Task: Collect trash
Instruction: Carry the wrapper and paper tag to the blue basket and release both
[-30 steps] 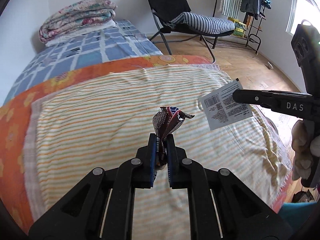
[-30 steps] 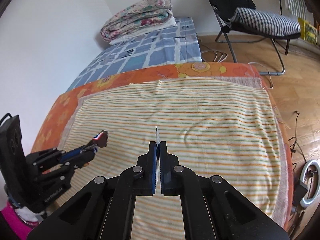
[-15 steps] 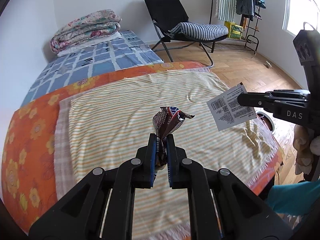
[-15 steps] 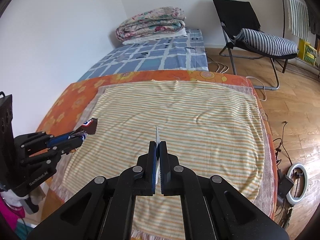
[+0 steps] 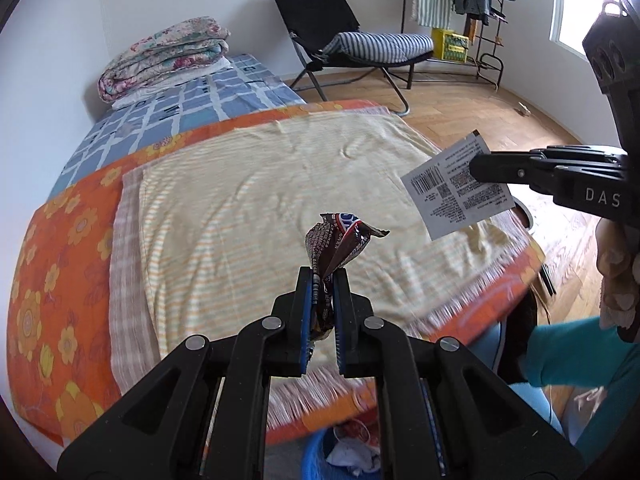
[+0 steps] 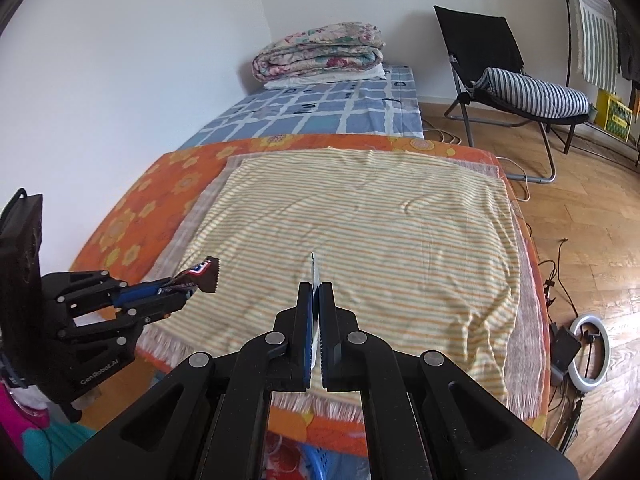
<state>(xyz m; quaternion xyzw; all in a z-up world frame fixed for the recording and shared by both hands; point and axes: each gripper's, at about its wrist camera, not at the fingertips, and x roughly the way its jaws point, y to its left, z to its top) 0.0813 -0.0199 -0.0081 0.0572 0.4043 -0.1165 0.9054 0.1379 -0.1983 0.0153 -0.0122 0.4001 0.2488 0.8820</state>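
Note:
My left gripper (image 5: 323, 276) is shut on a crumpled brown candy wrapper (image 5: 338, 240) and holds it in the air over the near edge of the bed. The wrapper also shows in the right wrist view (image 6: 200, 274). My right gripper (image 6: 318, 290) is shut on a flat white paper packet, seen edge-on (image 6: 314, 270). In the left wrist view the packet (image 5: 458, 188) shows a barcode and print, held at the right beside the bed. A blue basket (image 5: 320, 456) holding trash sits on the floor below both grippers.
The bed carries a yellow striped blanket (image 6: 360, 220) over an orange flowered sheet (image 5: 52, 248). Folded quilts (image 6: 320, 50) lie at the far end. A black folding chair (image 6: 504, 76) stands on the wooden floor. A ring light (image 6: 592, 356) and cables lie at the right.
Both grippers have pulled back from over the bed toward its near edge, each still holding its item. The blue basket below has come into view.

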